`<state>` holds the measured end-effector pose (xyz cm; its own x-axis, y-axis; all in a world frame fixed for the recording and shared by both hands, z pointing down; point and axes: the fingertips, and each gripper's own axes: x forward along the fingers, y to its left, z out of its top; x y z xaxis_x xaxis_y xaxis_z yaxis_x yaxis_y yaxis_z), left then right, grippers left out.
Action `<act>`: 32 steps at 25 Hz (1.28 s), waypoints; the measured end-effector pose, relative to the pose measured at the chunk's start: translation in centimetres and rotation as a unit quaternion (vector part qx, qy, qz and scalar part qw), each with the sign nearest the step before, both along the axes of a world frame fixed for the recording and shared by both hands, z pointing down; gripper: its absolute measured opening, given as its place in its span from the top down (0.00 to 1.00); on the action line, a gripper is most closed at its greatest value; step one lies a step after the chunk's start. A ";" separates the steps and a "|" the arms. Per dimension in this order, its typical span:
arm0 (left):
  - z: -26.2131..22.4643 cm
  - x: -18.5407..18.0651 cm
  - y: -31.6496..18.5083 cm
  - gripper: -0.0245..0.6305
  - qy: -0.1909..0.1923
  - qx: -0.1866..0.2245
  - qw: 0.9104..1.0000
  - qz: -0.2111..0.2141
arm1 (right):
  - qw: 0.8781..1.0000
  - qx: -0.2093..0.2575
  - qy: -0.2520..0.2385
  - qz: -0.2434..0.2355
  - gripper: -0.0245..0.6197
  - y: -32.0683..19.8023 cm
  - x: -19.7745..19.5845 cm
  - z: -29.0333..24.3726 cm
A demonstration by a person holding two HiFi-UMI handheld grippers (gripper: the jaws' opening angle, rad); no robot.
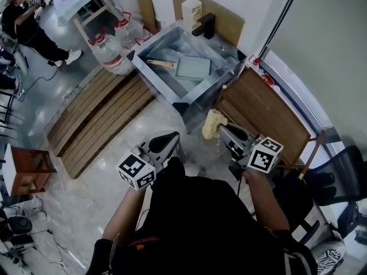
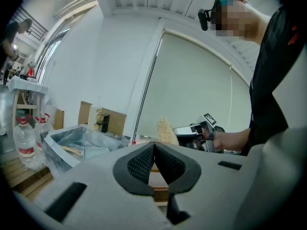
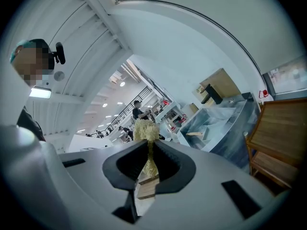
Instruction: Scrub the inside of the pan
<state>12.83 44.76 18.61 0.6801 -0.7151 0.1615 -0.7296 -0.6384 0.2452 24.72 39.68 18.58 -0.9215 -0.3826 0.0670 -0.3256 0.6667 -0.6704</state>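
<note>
Step in hand: the approach, in my judgement; scrubbing has not begun. Both tools hang short of the sink (image 1: 150, 67), on the person's side of it, and neither is over the basin.
Pan (image 1: 192, 67): square and grey, lying flat on the bottom of the sink toward its far side. Its wooden handle (image 1: 160, 63) points at the sink's left wall. Nothing touches it.
Right gripper (image 3: 149, 150): clenched on a pale, fibrous scrubber (image 1: 211, 125). The pads pinch its lower part, and the tuft stands out beyond the tips, aimed at the sink's near right corner.
Left gripper (image 2: 154, 150): jaws pressed together, pad against pad, with nothing between them. It carries nothing and touches nothing, and it sits farther from the sink's right wall than the other tool.
Next move calls for: carrying the scrubber over the sink's near rim and down onto the pan's inner face. The left tool will likely need to part its jaws and take the handle, since a loose pan could slide under the rubbing.
Risk: the pinch on the scrubber looks thin, so hard pressure may pull it free.
</note>
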 end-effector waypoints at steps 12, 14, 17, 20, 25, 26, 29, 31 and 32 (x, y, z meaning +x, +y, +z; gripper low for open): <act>2.6 -4.9 -10.8 0.93 0.010 -0.011 0.999 0.031 | 0.999 -0.031 0.019 0.031 0.90 -9.3 -4.8 3.2; 3.1 -6.8 -13.2 0.93 0.011 -0.015 0.999 0.033 | 0.998 -0.037 0.024 0.034 0.90 -11.5 -6.7 3.7; 3.8 -9.6 -16.5 0.93 0.011 -0.022 0.999 0.038 | 0.998 -0.048 0.032 0.040 0.90 -14.4 -9.4 4.3; 4.5 -12.2 -19.5 0.93 0.010 -0.030 0.998 0.048 | 0.996 -0.059 0.043 0.048 0.90 -17.2 -11.6 5.1; 5.4 -15.8 -24.3 0.93 -0.002 -0.027 0.997 0.075 | 0.993 -0.069 0.063 0.068 0.90 -21.9 -14.7 6.1; 5.6 -16.4 -25.3 0.93 -0.003 -0.028 0.996 0.080 | 0.993 -0.070 0.066 0.073 0.90 -22.9 -15.2 6.3; 6.0 -18.0 -28.2 0.93 -0.004 -0.032 0.995 0.097 | 0.991 -0.076 0.073 0.087 0.90 -25.4 -16.7 6.6; 6.1 -18.9 -29.8 0.93 -0.006 -0.032 0.993 0.109 | 0.989 -0.078 0.078 0.095 0.90 -26.7 -17.6 6.8; 6.2 -19.2 -30.5 0.93 -0.008 -0.031 0.993 0.115 | 0.989 -0.079 0.080 0.098 0.90 -27.2 -18.0 6.9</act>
<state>-6.39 14.27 24.80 0.8212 -0.5298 0.2120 -0.5704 -0.7727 0.2787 6.74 12.44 25.44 -0.8029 -0.5264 0.2798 -0.5492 0.4705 -0.6907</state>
